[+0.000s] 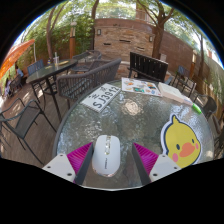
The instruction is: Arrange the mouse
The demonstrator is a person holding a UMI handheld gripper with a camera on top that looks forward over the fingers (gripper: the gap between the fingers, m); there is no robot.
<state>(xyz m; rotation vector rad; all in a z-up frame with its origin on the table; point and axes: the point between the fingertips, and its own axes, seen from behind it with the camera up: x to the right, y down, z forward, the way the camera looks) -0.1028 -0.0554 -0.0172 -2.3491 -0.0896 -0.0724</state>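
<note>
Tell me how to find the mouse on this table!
Start at the round glass table on the patio. At its near edge, the gripper has its fingers open, and the white computer mouse lies between them. It is plain, smooth and egg-shaped, unlike the yellow duck sticker beside it or the flat printed cards farther back.

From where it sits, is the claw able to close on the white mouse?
Probably yes. The white mouse lies on the glass table between the open claw fingers, a gap at each side, nothing between.
</note>
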